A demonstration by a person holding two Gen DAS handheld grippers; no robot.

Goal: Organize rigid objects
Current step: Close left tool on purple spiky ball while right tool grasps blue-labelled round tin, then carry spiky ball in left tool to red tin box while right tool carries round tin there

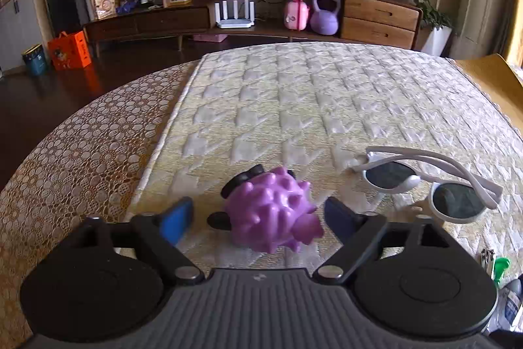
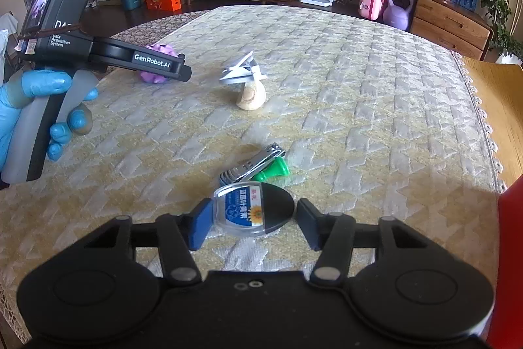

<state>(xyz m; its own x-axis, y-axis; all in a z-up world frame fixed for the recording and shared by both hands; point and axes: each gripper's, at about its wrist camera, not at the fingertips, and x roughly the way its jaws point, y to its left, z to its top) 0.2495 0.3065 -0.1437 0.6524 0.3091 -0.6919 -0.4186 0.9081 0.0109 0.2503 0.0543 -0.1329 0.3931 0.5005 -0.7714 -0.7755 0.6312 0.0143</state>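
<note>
My left gripper is open, its blue pads on either side of a purple spiky toy with black feet that lies on the quilted mat; neither pad touches it. White sunglasses lie to its right. In the right wrist view my right gripper is open around a clear case with a blue label and black end. Just beyond it lie a metal nail clipper and a green plastic piece. The left gripper's body hides part of the purple toy.
A cream shell-like object sits under the sunglasses mid-mat. The mat lies on a round table with a patterned cloth. A wooden sideboard stands across the room. A red object shows at the right edge.
</note>
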